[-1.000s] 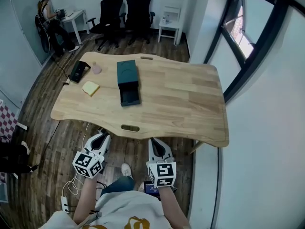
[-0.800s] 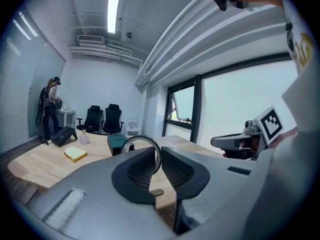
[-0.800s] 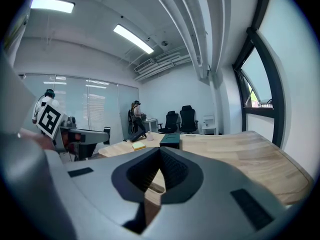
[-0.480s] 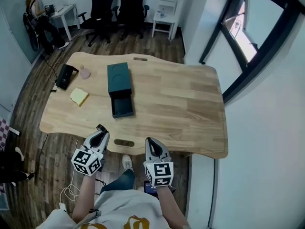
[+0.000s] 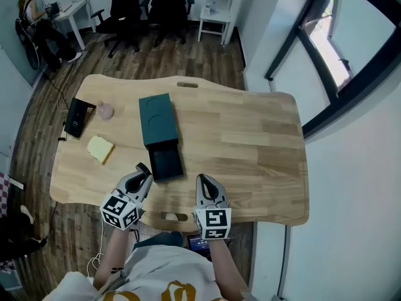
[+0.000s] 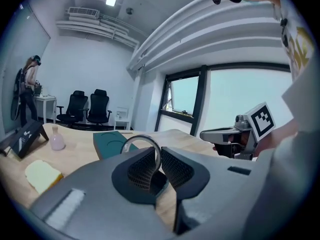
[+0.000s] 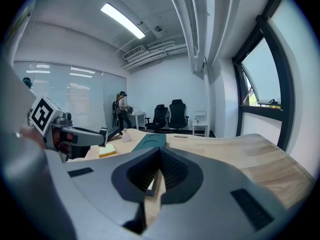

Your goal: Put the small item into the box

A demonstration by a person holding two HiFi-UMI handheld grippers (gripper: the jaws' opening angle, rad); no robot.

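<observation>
A dark green box [image 5: 156,119] lies on the wooden table [image 5: 250,143], its drawer [image 5: 166,163] pulled open toward me. My left gripper [image 5: 143,168] hovers just left of the drawer's front corner. In the left gripper view, the left gripper [image 6: 159,151] is shut on a thin metal ring [image 6: 142,137] that stands up above the pads, with the box [image 6: 111,140] beyond it. My right gripper [image 5: 203,179] sits over the table's front edge, right of the drawer. In its own view, the right gripper [image 7: 159,154] is shut with nothing held, and the box [image 7: 150,141] lies ahead to the left.
A yellow sponge [image 5: 100,148], a small pink bottle [image 5: 105,110] and a black device [image 5: 76,115] lie on the table's left part. Office chairs, a white side table and a person stand at the far wall. A window runs along the right.
The table has come nearer in the head view. Both grippers have moved from below its front edge to over it. The left gripper now sits beside the open drawer.
</observation>
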